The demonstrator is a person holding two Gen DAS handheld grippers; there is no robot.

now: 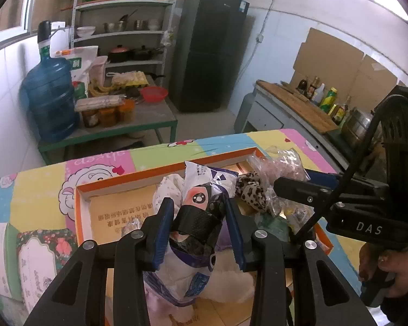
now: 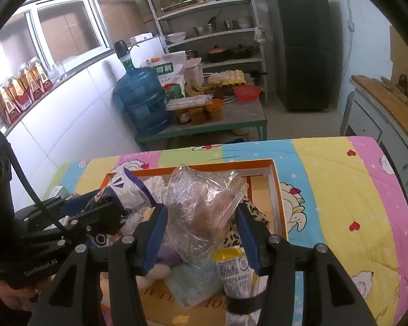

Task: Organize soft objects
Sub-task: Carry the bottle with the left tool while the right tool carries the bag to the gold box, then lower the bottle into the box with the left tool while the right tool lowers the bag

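Table under pastel cartoon quilt (image 2: pixel 340 190); orange-rimmed box (image 2: pixel 274 179) sits mid-quilt, floral packet (image 1: pixel 35 258) lies near left.

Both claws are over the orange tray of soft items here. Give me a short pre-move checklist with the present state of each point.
1. Left claw on the white and purple packet: ok, pads press its sides.
2. Right claw on the clear plastic bag: ok, the bag fills the gap.
3. Packet lifted free of the pile: cannot tell.
4. Bare floor in the orange tray: ok, its left part is open.
5. Claws apart from each other: ok, close but not touching.
6. Leopard-print cloth snagged on the bag: cannot tell.
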